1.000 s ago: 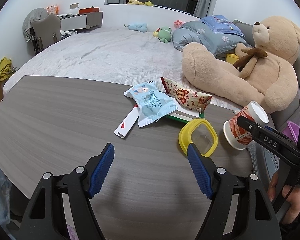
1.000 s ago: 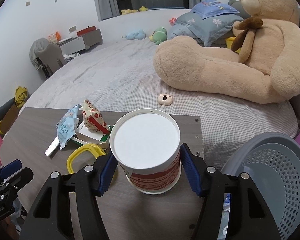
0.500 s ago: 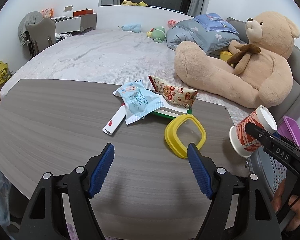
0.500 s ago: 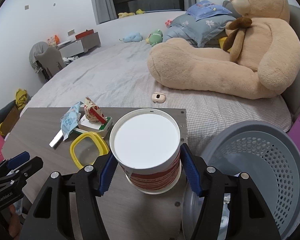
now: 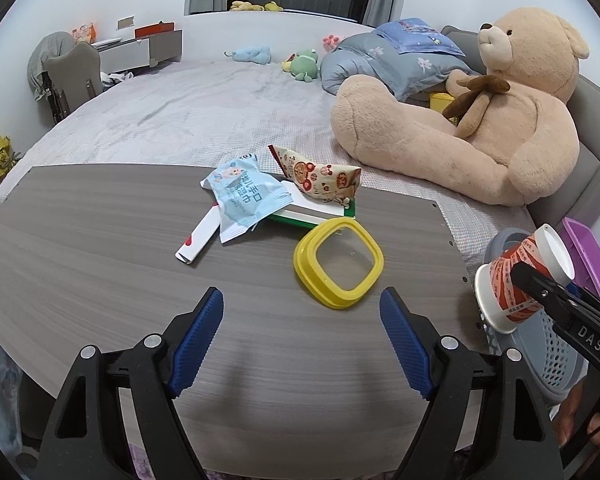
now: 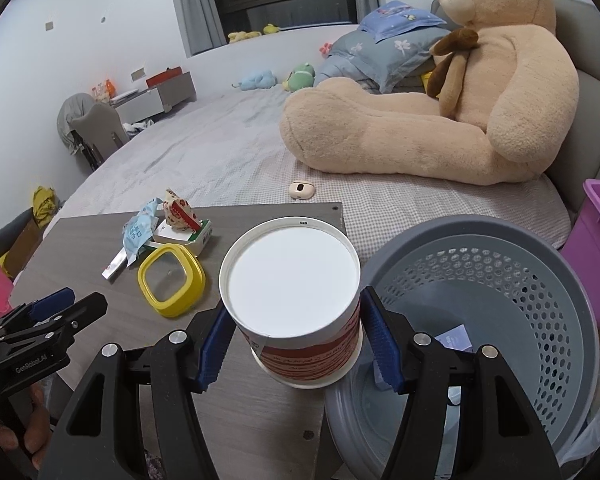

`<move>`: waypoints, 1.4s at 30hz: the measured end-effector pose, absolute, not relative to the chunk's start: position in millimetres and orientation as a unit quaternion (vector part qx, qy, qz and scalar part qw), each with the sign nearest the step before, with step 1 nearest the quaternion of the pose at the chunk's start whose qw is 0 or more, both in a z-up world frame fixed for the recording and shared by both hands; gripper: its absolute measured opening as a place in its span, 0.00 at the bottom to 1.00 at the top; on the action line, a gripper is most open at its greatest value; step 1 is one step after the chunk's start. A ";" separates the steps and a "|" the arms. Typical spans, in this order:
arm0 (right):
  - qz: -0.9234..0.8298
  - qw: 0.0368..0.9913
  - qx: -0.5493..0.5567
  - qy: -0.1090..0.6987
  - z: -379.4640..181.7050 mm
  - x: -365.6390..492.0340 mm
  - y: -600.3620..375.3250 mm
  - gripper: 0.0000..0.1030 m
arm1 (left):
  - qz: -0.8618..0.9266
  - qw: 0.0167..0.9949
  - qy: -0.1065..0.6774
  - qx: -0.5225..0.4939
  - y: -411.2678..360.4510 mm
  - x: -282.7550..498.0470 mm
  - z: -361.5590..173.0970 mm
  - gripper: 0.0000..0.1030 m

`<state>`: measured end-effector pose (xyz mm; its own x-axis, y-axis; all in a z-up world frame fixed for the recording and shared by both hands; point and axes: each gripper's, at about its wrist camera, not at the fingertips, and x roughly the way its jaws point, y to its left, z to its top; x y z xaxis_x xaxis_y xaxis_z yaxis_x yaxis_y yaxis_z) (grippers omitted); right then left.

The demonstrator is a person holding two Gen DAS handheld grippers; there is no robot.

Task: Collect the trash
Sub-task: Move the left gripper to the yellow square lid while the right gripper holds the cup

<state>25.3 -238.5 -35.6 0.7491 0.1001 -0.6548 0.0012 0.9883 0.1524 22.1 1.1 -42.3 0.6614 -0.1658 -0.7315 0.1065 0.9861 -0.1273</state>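
Your left gripper [image 5: 302, 338] hovers over the table [image 5: 100, 264], its jaws just widened with nothing between. The yellow lid [image 5: 338, 266] lies ahead. Your right gripper [image 6: 296, 346] clamps the paper cup [image 6: 296, 304] at the table's edge, beside the grey basket [image 6: 500, 288], which holds small paper.

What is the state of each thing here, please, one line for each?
Paper cup: held sideways in the right gripper, at the table edge beside the bin.
Left gripper: open, empty, fingers just opened wider.
Bin: upright, nearly empty.
Yellow lid: flat on table.
Blue packet: lying on the box.
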 end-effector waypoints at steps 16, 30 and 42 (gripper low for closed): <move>0.031 0.937 0.080 0.338 -33.1 16.0 -264.7 0.58 | -0.049 0.910 0.409 -0.041 -24.7 32.6 -41.7 0.77; 0.036 0.937 0.097 0.334 -36.7 12.9 -290.1 0.58 | -0.047 0.904 0.423 -0.032 -54.3 44.7 -47.9 0.77; 0.041 0.936 0.119 0.330 -40.3 9.2 -307.7 0.58 | -0.050 0.898 0.436 -0.039 -63.8 46.6 -58.8 0.77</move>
<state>9.2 -307.7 -40.3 0.7786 0.1551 -0.6081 0.0018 0.9684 0.2493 46.6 -63.8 -58.8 0.6146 -0.1238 -0.7791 0.0554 0.9919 -0.1140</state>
